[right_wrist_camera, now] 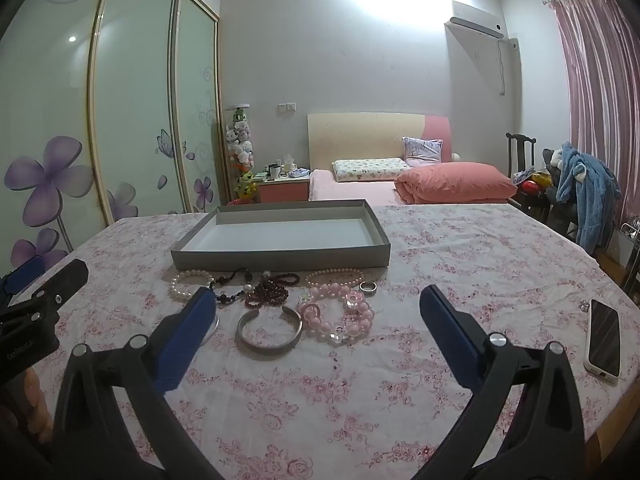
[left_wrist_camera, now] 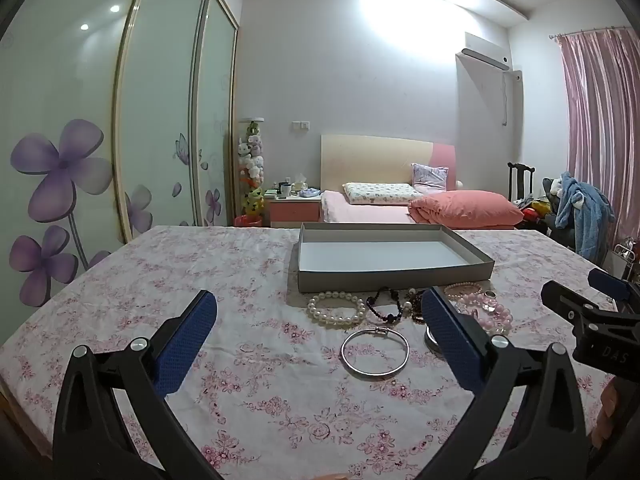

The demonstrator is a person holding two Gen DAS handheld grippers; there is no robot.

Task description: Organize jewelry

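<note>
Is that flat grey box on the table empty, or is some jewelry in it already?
Empty. The grey box shows only its bare pale floor in both views; the pearl bracelet and the other pieces lie on the tablecloth in front of it.

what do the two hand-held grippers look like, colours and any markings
Both the left hand-held gripper and the right hand-held gripper have black plastic frames with silver rivets and two fingers faced with textured blue pads. Each body carries small pale lettering, too blurred to read.

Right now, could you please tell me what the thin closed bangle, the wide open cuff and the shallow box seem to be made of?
Thin closed bangle: polished silvery metal, probably; it glints.
Wide open cuff: duller grey metal, seemingly brushed; soft sheen.
Shallow box: likely matte grey cardboard with a white inside; thin straight walls.
</note>
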